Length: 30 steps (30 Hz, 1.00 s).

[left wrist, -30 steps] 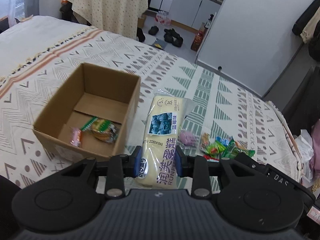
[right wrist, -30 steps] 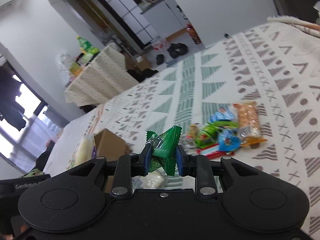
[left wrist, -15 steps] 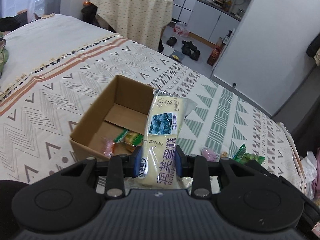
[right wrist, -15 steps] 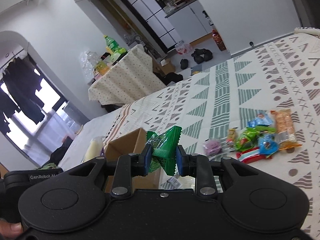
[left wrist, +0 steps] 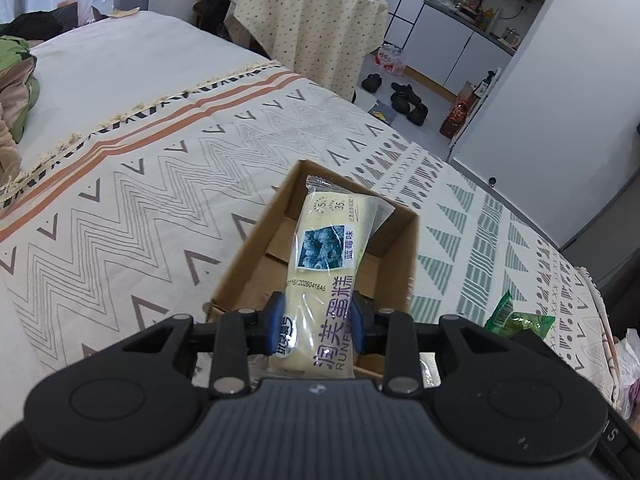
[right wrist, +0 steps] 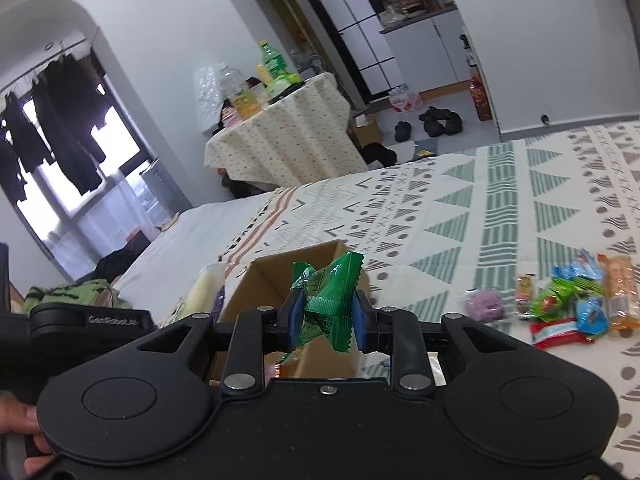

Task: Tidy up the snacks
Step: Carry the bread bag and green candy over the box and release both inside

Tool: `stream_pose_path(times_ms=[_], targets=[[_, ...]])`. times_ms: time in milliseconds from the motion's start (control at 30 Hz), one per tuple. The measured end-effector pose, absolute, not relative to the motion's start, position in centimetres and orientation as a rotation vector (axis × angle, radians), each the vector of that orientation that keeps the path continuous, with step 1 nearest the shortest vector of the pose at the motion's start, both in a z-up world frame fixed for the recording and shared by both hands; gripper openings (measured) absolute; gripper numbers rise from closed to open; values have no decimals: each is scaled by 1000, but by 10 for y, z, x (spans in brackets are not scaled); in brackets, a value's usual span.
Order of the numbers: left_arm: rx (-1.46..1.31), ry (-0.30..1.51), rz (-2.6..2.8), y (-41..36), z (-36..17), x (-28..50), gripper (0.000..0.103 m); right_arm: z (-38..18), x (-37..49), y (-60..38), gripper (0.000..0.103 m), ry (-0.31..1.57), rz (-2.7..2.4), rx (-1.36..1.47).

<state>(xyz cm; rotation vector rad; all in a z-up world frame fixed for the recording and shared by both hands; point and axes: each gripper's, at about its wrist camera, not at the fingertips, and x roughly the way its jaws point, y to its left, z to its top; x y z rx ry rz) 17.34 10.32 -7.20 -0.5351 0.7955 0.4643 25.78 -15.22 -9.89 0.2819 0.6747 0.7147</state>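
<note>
My left gripper point(left wrist: 317, 322) is shut on a long pale yellow cake packet point(left wrist: 326, 264) with a blueberry picture, held over the open cardboard box point(left wrist: 256, 248) on the bed. My right gripper point(right wrist: 326, 320) is shut on a green snack packet point(right wrist: 330, 296), held just above the near side of the same box point(right wrist: 264, 280). That green packet also shows at the right edge of the left wrist view point(left wrist: 516, 320). The yellow packet shows left of the box in the right wrist view point(right wrist: 204, 288).
A pile of loose snacks point(right wrist: 576, 304) and a purple sweet point(right wrist: 484, 304) lie on the patterned bedspread point(left wrist: 160, 184) right of the box. Crumpled clothes point(left wrist: 16, 84) lie at the bed's far left. A cloth-covered table point(left wrist: 312, 28) with bottles stands beyond the bed.
Both grippers have moved left toward the box with their packets. The yellow packet now hangs over the box opening, and the green packet has come up to the box's near side.
</note>
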Motion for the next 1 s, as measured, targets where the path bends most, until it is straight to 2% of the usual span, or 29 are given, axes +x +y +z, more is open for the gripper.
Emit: stream_pose_path(times_ms=[433, 633, 733, 800, 933, 1000], targets=[[-564, 841, 424, 144, -93, 195, 32, -111, 248, -86, 26, 699, 767, 167], [-558, 865, 402, 147, -102, 211, 32, -115, 257, -80, 28, 718, 768, 201], [-545, 883, 399, 143, -104, 218, 33, -116, 258, -79, 37, 715, 757, 188], [-508, 871, 402, 139, -103, 220, 37, -115, 260, -83, 58, 715, 742, 206], [-478, 866, 412, 129, -101, 218, 55, -111, 263, -95, 62, 702, 699, 235], [-478, 872, 419, 125, -100, 218, 57, -110, 264, -102, 67, 710, 674, 248]])
